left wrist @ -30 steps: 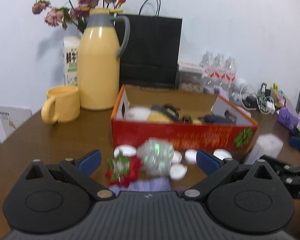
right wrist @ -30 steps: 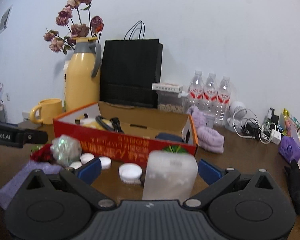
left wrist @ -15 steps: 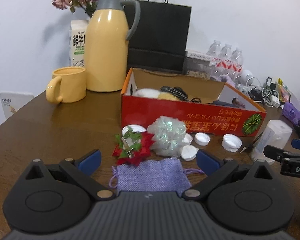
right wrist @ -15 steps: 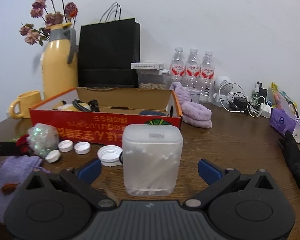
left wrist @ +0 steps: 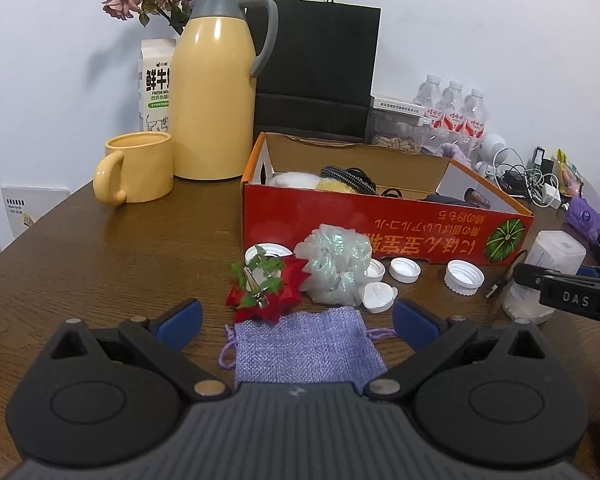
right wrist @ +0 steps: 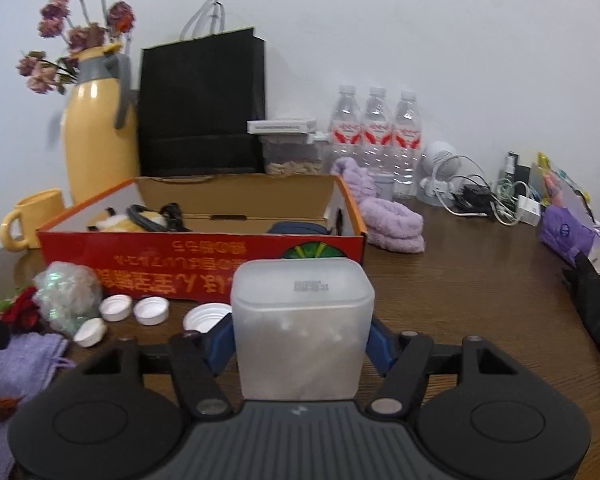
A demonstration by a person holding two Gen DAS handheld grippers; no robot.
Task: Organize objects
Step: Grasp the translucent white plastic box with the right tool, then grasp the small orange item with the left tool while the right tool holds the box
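A frosted plastic cotton swab box (right wrist: 300, 320) stands on the wooden table (right wrist: 480, 300) between the blue pads (right wrist: 220, 342) of my right gripper (right wrist: 298, 340). The jaws are closing and both pads lie against the box's sides. The left wrist view shows that box (left wrist: 556, 248) at the far right behind a black finger of the right gripper (left wrist: 568, 300). My left gripper (left wrist: 296, 316) is open above a purple cloth pouch (left wrist: 304, 348). Beyond the pouch lie a red flower clip (left wrist: 266, 288), a shiny plastic wad (left wrist: 336, 268) and several white bottle caps (left wrist: 404, 270). The red cardboard box (left wrist: 380, 228) holds assorted items.
A yellow jug (left wrist: 216, 92), yellow mug (left wrist: 136, 172), milk carton (left wrist: 156, 84) and black paper bag (left wrist: 316, 64) stand at the back. Water bottles (right wrist: 376, 136), purple towels (right wrist: 388, 224), cables (right wrist: 480, 196) and a black object (right wrist: 596, 312) crowd the right side.
The right gripper came down around the cotton swab box and its jaws narrowed from wide open onto the box's sides. The left gripper's view pulled back so the purple pouch shows in front.
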